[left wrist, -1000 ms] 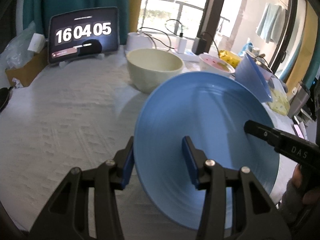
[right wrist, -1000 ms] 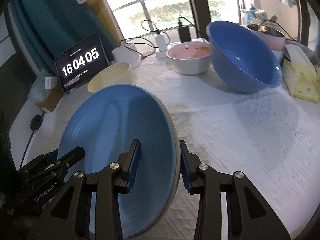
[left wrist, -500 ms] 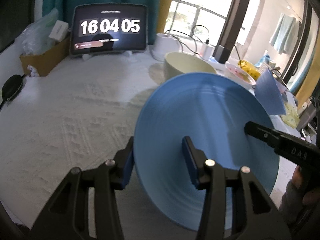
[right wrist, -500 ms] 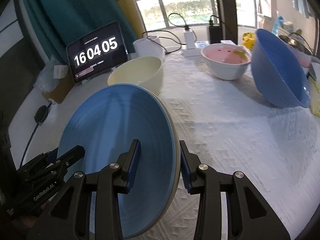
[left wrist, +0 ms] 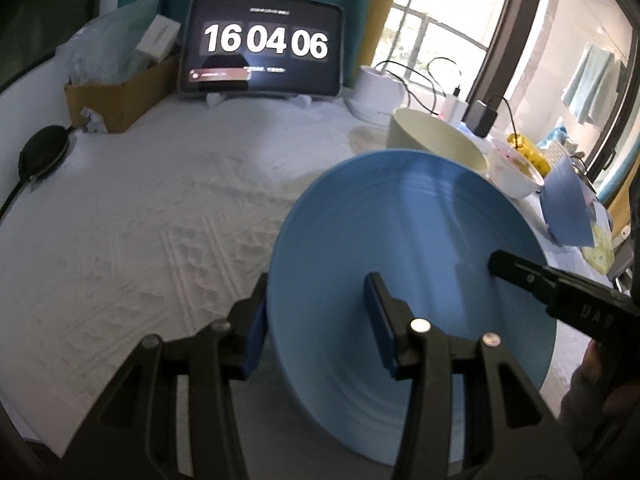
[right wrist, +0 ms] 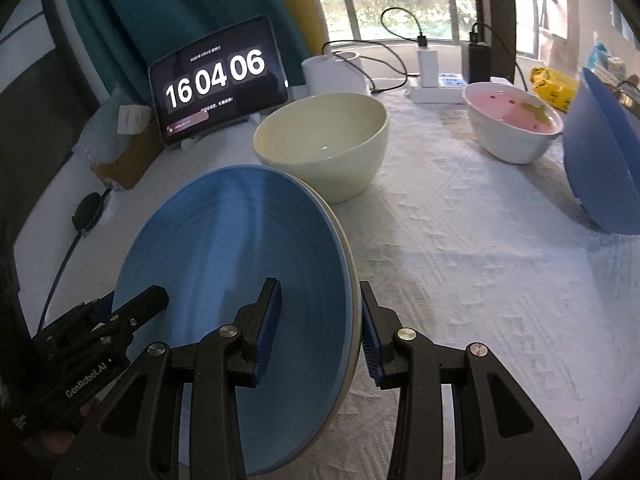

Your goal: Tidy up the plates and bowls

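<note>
A large blue plate (left wrist: 416, 240) is held between both grippers above the white tablecloth. My left gripper (left wrist: 316, 324) is shut on its left rim. My right gripper (right wrist: 318, 328) is shut on its right rim, with the plate (right wrist: 232, 264) filling the lower left of that view. A cream bowl (right wrist: 324, 140) stands just behind the plate. A white bowl with a pink inside (right wrist: 514, 120) and a tilted dark blue bowl (right wrist: 604, 152) are at the right. The cream bowl (left wrist: 432, 136) also shows in the left wrist view.
A tablet clock (right wrist: 218, 78) stands at the back left beside a cardboard box (left wrist: 120, 92). A white round device (right wrist: 336, 70), chargers and cables (right wrist: 432, 68) lie at the back. A black disc with cable (left wrist: 42, 154) is at the far left. Yellow packets (right wrist: 554, 84) sit at the right.
Both grippers have carried the blue plate leftward across the table; the cream bowl and the other bowls have shifted right in both views. The grip on the plate is unchanged.
</note>
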Motion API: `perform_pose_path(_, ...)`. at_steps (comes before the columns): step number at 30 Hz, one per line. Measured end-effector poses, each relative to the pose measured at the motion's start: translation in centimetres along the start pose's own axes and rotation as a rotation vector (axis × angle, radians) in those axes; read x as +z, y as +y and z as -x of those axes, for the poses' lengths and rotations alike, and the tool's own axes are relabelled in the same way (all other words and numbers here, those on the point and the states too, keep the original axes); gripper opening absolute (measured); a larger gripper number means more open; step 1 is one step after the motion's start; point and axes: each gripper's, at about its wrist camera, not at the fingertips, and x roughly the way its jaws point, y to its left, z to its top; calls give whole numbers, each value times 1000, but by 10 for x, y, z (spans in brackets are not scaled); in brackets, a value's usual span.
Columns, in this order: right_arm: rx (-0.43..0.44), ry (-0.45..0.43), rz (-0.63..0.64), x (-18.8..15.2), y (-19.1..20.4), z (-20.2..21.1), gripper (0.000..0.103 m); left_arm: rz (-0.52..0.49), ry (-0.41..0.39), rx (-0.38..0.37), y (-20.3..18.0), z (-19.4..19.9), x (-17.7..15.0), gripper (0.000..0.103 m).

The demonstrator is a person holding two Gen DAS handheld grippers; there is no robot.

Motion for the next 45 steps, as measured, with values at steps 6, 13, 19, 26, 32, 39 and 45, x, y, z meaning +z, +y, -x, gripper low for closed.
perform_pose_path(6, 14, 33, 9, 4, 9, -13, 40, 17, 6, 22, 10, -5, 0, 47)
perform_pose_path(13, -34, 62, 32, 2, 10, -30, 44, -16, -3, 56, 4, -7, 2, 47)
perform_pose_path(19, -60, 23, 83, -1, 14, -30, 45, -40, -13, 90, 0, -10, 1, 47)
perform_pose_path(26, -59, 1, 103, -2, 16, -30, 46, -44, -6, 106, -1, -12, 1, 49)
perform_pose_path(32, -43, 10, 97, -3, 14, -28, 46, -19, -3, 126, -1, -7, 2, 50)
perform_pose_path(39, -46, 23, 79, -6, 8, -21, 47, 9, -60, 155, 2, 8, 6, 50)
perform_pose_path(45, -41, 0, 70, -8, 2, -8, 47, -8, -71, 147, -8, 15, 7, 51)
